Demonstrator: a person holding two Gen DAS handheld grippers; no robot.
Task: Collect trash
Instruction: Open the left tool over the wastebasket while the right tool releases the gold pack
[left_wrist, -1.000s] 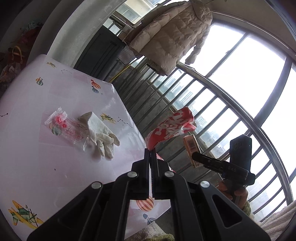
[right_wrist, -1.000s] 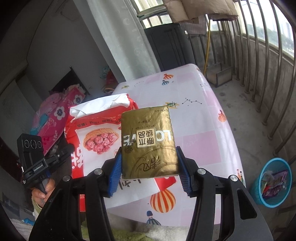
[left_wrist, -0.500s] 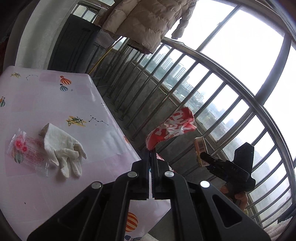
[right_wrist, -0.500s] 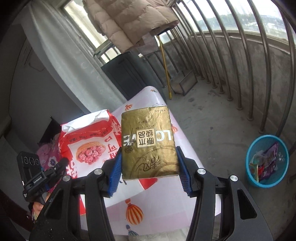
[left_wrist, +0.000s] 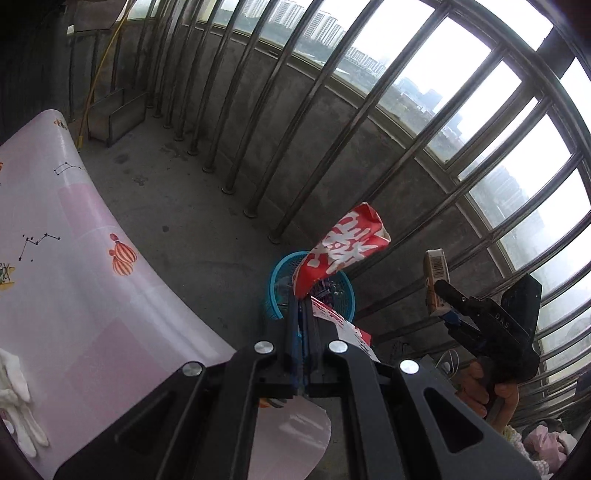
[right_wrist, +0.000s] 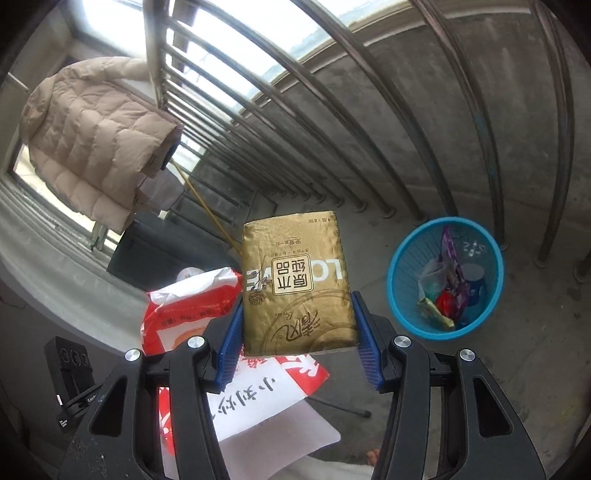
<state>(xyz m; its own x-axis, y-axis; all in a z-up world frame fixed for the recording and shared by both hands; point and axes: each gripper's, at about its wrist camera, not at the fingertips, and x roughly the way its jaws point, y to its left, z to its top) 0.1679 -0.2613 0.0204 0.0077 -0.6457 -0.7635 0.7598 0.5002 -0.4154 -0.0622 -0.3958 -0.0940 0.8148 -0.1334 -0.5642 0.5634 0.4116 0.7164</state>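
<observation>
Gold pack (right_wrist: 297, 284) clamped in right hand-held gripper (right_wrist: 297, 332); bin (right_wrist: 406, 258) beside.

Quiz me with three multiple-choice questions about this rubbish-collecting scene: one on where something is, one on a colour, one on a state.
1. Where is the bin?
A. On the balcony floor by the railing
B. On the table
C. Hanging from the railing

2. What colour is it?
A. Green
B. Blue
C. White

3. How does the right gripper stand?
A. Empty, open
B. Shut on a gold packet
C. Shut on a glove

Answers: A, it stands on concrete near the bars; B, its mesh wall is blue; B, the jaws clamp the packet's sides.
</observation>
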